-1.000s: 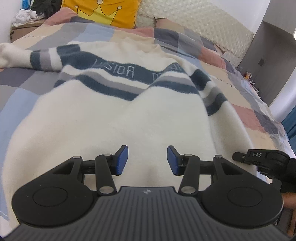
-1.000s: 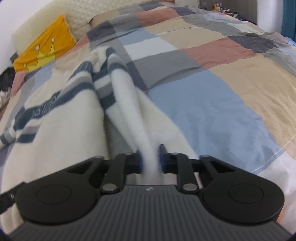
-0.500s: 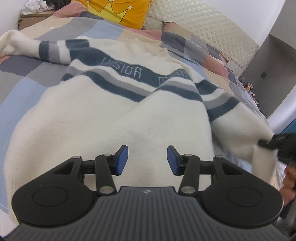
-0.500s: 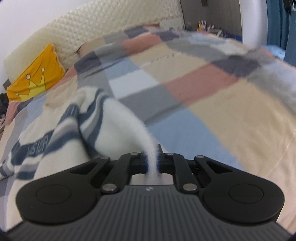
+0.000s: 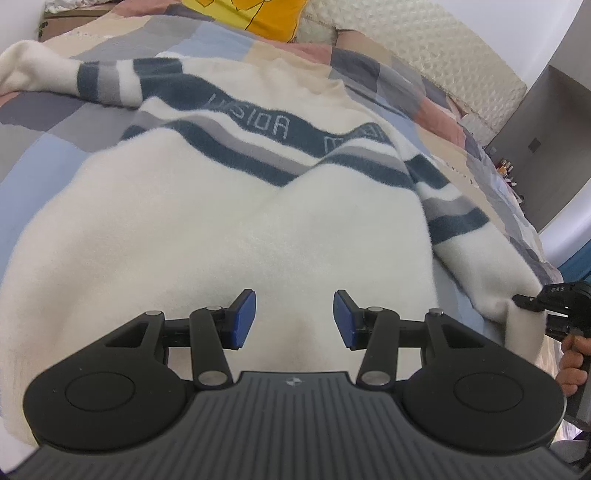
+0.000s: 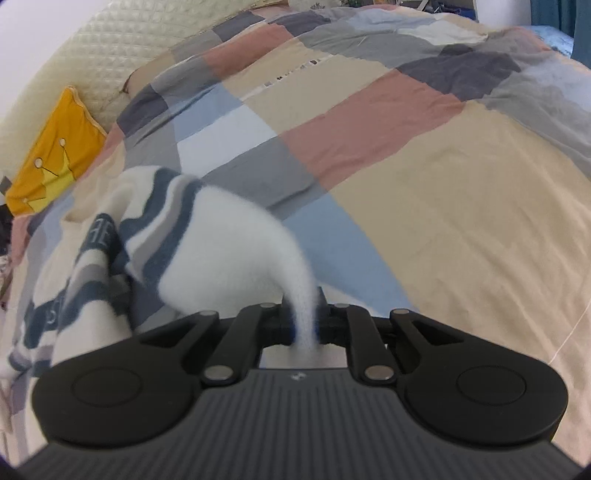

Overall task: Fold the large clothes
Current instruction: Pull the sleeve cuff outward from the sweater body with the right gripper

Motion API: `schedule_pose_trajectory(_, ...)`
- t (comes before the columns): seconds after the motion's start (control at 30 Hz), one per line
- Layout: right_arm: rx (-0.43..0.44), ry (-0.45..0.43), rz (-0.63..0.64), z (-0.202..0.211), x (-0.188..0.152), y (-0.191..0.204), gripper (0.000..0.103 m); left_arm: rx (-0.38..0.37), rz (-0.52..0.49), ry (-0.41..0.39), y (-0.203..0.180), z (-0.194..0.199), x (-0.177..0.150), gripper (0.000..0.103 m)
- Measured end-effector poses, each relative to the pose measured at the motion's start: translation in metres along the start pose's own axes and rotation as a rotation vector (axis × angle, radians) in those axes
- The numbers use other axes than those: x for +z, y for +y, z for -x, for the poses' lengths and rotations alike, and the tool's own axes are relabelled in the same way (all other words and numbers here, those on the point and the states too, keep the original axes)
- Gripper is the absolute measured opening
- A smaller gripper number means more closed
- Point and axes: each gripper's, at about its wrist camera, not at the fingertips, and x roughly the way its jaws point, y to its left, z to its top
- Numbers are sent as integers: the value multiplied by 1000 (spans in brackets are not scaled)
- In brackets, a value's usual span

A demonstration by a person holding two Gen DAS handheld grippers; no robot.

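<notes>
On the patchwork bedspread (image 6: 461, 192) a cream sweater (image 5: 207, 221) with navy and grey chest stripes lies spread face up, collar toward the headboard (image 5: 424, 51) and the yellow cushion (image 5: 258, 14), one sleeve reaching off to the far left and the other drawn out to the right. The step in hand looks like carrying that right sleeve (image 6: 236, 251) across the body to start the fold, and to do it well the cuff should travel low and level over the chest, with the cloth kept lightly taut so the sleeve lays flat along the stripes instead of bunching; the body of the sweater needs to stay put, so a light press near the hem from the other tool would help, and the release should come only once the sleeve rests on the front. The right gripper (image 6: 304, 325) is clenched almost fully on the white end of the sleeve, a thin fold of knit pinched between its blue pads, and the left wrist view shows its tip biting the cuff at the sweater's right edge. The left gripper (image 5: 294, 319) hangs about half open above the lower front of the sweater, pads apart, grasping nothing; whether it brushes the pile I cannot tell
</notes>
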Motion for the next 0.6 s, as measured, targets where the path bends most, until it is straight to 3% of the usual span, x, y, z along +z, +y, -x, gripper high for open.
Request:
schedule_pose_trajectory(0.1,-9,24,22,-1,-5,4,24,3,-1,8,-2,-3,-1,53)
schedule_pose_trajectory(0.27,-73,95,74,-12,-11,5,55,9,1,10,-2,-4,-2,53)
schedule_pose_trajectory(0.3,-88,104,78,-13,-12,4,57,10,1,10,-1,-3,-2,53)
schedule_pose_trajectory(0.5,-114,135,98,-15,-17,3,58,4,8,10,0,-2,-2,53)
schedule_pose_trajectory(0.53,-118,136,107,-14,-18,5,56,5,8,8,0,-2,-2,53)
schedule_pose_trajectory(0.6,-113,134,121,-11,-20,9,41,6,10,6,0,-2,-1,53)
